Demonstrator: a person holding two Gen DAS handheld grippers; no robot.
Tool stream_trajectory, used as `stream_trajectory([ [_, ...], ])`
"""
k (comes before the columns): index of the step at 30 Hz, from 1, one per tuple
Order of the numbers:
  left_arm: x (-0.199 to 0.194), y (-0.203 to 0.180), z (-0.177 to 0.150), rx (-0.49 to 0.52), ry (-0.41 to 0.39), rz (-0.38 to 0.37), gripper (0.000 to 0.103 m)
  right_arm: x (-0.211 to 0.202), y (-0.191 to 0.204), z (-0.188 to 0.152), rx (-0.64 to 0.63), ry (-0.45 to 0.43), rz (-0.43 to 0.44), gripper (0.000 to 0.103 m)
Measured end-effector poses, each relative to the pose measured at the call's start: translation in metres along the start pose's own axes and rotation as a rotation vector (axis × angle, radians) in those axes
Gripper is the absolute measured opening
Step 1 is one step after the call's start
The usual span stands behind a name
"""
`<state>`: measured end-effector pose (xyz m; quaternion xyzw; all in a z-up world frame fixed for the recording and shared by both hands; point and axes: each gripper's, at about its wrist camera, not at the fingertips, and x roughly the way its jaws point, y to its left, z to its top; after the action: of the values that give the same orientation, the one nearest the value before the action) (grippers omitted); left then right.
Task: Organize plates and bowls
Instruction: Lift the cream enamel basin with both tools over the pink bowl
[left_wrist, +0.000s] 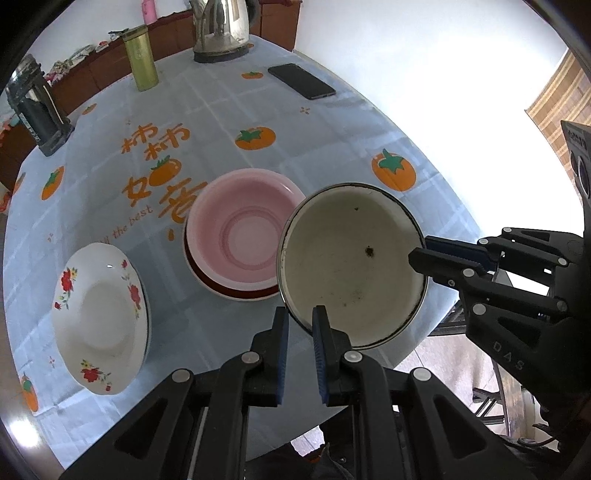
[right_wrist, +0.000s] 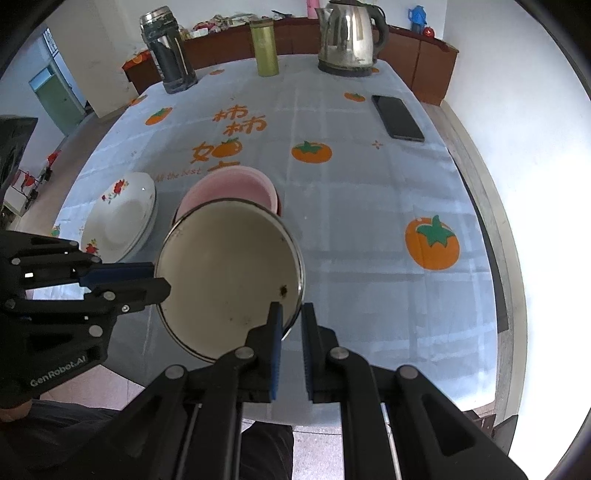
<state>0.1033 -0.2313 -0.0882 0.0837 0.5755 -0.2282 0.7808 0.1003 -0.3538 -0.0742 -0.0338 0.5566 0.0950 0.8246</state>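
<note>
Gripping opposite edges of the cream enamel bowl (left_wrist: 351, 266), both grippers point steeply downward over the tablecloth (left_wrist: 221, 122). From the left wrist view, the left gripper (left_wrist: 300, 317) rises from the bottom centre of the frame, its jaws narrow and pinched on the bowl's near rim, while the right gripper (left_wrist: 419, 248) reaches in from the right edge, its jaws nearly closed on the bowl's right rim. From the right wrist view, the right gripper (right_wrist: 291, 314) comes up from the bottom centre and clamps the bowl (right_wrist: 229, 280) at its lower right rim, and the left gripper (right_wrist: 159, 278) enters from the left edge, holding the bowl's left rim. The bowl sits in the middle of both frames, tilted, apparently clear of the cloth, its dark-rimmed inside showing a few dark specks. Just behind it stands the pink bowl (left_wrist: 240, 232) nested on a red dish (left_wrist: 236, 291). At the lower left of the left wrist view lies a white floral plate (left_wrist: 96, 317). A kettle (right_wrist: 351, 37), green tumbler (right_wrist: 264, 46), dark flask (right_wrist: 168, 51) and phone (right_wrist: 397, 117) line the upper part of the frame.
</note>
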Motion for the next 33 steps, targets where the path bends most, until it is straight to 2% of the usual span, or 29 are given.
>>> stream_trajectory([
  [33,-0.020,0.029,-0.006,-0.078,-0.051,0.055,0.014,0.002,0.029,0.023,-0.065,-0.025,0.032,0.010],
])
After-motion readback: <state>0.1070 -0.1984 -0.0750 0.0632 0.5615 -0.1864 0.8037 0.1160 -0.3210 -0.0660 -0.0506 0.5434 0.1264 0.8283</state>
